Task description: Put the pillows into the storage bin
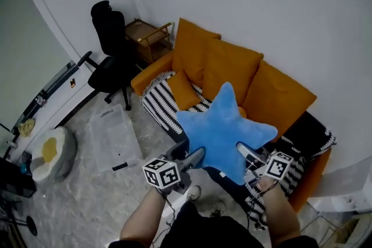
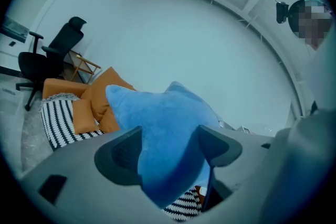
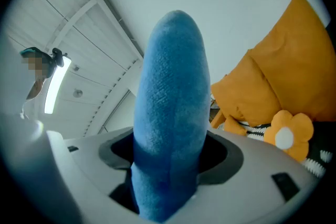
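At the far left, a round grey-and-yellow floor cushion (image 1: pixel 51 152) sits on the pale floor. To its right lies a clear plastic storage bin (image 1: pixel 115 135), flat on the floor in front of a black office chair (image 1: pixel 109 58). Behind the chair stands a small wooden side table (image 1: pixel 150 38). An orange sofa (image 1: pixel 273 96) with orange back cushions runs along the white wall, and a black-and-white striped blanket (image 1: pixel 158 100) is draped over its seat.

In front of the sofa, a blue star-shaped plush pillow (image 1: pixel 225 129) (image 2: pixel 157 118) (image 3: pixel 173 92) is held up in the air, well apart from the bin. The left gripper (image 1: pixel 195 155) (image 2: pixel 170 152) clamps one lower arm of the star, its jaws pressing into the plush from both sides. The right gripper (image 1: pixel 246 152) (image 3: pixel 168 156) clamps another lower arm the same way, with the fabric squeezed between its jaws. At the far right of the right gripper view, a small orange flower-shaped plush (image 3: pixel 286 132) rests on the sofa.
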A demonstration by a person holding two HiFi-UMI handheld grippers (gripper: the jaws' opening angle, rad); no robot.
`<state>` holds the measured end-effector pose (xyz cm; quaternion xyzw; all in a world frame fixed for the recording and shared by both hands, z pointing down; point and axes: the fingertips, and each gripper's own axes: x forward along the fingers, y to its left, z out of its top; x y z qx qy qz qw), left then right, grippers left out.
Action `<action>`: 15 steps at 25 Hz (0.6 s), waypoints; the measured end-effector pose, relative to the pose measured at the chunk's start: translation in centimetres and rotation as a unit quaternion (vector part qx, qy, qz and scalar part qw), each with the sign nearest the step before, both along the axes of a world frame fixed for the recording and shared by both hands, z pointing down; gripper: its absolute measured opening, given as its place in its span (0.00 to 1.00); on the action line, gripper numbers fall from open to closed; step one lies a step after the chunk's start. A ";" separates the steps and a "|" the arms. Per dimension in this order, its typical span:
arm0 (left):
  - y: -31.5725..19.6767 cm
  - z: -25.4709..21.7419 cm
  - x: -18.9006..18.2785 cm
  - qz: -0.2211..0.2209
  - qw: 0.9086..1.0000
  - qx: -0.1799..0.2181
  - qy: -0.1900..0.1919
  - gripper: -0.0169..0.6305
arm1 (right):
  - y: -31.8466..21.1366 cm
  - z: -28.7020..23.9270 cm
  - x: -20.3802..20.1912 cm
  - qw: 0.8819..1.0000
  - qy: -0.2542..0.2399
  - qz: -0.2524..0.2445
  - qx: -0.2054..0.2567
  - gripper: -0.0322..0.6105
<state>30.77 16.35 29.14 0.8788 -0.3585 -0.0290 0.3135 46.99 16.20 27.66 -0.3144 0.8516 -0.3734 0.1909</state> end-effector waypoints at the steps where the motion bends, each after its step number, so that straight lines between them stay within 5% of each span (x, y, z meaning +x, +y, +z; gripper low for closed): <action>1: 0.5 -0.2 -0.9 -0.014 1.000 0.002 0.000 0.55 | 0.0 -0.2 -0.9 1.000 -0.001 -0.014 0.001 0.57; 15: 7.7 -1.4 -19.8 -0.179 0.984 0.012 0.007 0.55 | 1.9 -1.4 -20.7 0.984 -0.006 -0.178 0.007 0.57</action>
